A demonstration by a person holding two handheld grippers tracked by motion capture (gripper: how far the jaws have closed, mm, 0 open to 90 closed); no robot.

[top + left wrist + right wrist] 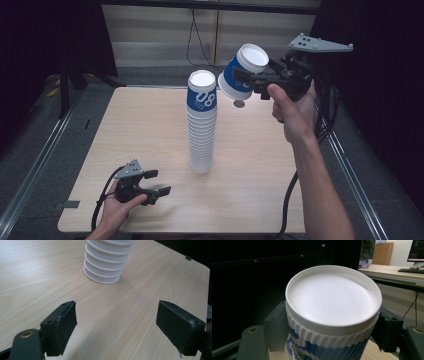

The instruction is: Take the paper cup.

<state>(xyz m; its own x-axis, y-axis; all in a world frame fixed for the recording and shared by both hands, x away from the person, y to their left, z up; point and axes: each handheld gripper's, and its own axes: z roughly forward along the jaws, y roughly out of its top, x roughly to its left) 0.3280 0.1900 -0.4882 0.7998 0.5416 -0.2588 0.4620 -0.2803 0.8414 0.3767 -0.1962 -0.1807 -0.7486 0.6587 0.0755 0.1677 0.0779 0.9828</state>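
Blue-and-white paper cup (242, 75), upside down, sits pinched in my right gripper (250, 80) above the table's far right edge; left gripper (157, 182) rests spread near the front-left corner. Misaligned lowering could topple the tall white cup stack (202, 125).

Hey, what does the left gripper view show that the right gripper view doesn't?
Left gripper view: open black jaws of the left gripper over the wooden table, with the ribbed foot of the cup stack standing ahead. Right gripper view: the right gripper clamped on one blue-and-white cup, its white base toward the camera, and an office behind. Both share white ribbed cups and a gripper's own jaws.
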